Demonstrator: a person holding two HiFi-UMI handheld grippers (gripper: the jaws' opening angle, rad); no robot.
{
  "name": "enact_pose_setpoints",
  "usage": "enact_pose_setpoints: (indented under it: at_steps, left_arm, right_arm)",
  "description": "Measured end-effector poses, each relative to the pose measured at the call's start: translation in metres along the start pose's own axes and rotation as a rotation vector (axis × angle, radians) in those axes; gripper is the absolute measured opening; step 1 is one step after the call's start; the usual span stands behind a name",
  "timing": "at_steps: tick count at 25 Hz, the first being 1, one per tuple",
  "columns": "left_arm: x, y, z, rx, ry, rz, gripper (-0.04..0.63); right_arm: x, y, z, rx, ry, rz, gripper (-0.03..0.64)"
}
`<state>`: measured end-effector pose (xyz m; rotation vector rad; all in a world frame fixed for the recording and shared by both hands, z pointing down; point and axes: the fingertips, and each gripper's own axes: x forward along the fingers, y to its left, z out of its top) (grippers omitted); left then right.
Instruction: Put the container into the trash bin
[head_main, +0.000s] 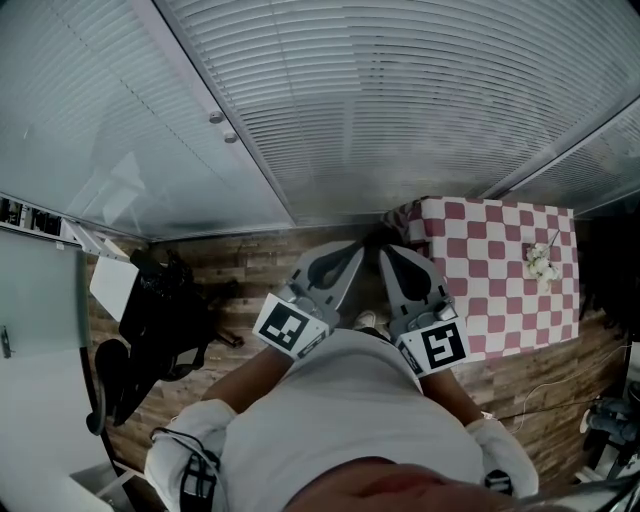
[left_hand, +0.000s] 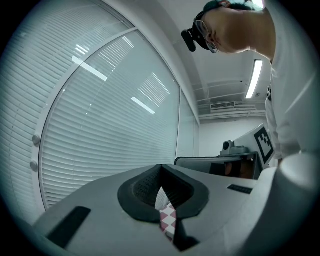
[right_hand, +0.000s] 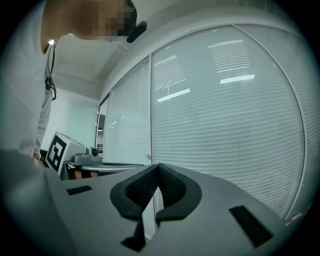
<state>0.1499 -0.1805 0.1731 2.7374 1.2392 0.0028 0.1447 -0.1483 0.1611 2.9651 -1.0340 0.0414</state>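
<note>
Tongs — left pair (left_hand: 161, 169), right pair (right_hand: 158, 168) — both closed.

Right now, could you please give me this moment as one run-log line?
left gripper: shut, empty | right gripper: shut, empty | both: facing blinds | container, trash bin: not in view

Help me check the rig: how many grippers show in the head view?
2. The left gripper sits just left of centre, the right gripper beside it, nearer the checkered table. Both are shut with nothing between their jaws. None seem hidden.
</note>
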Motion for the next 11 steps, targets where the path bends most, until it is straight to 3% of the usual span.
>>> enact_pose_setpoints:
  at_steps: [11]
  left_arm:
    - [0.004,-0.0002,-0.0008,-0.014,0.008,-0.006,0.031]
  right_arm:
    - [0.0021,-0.0032,0.0028,-0.008,-0.002,0.0,0.029]
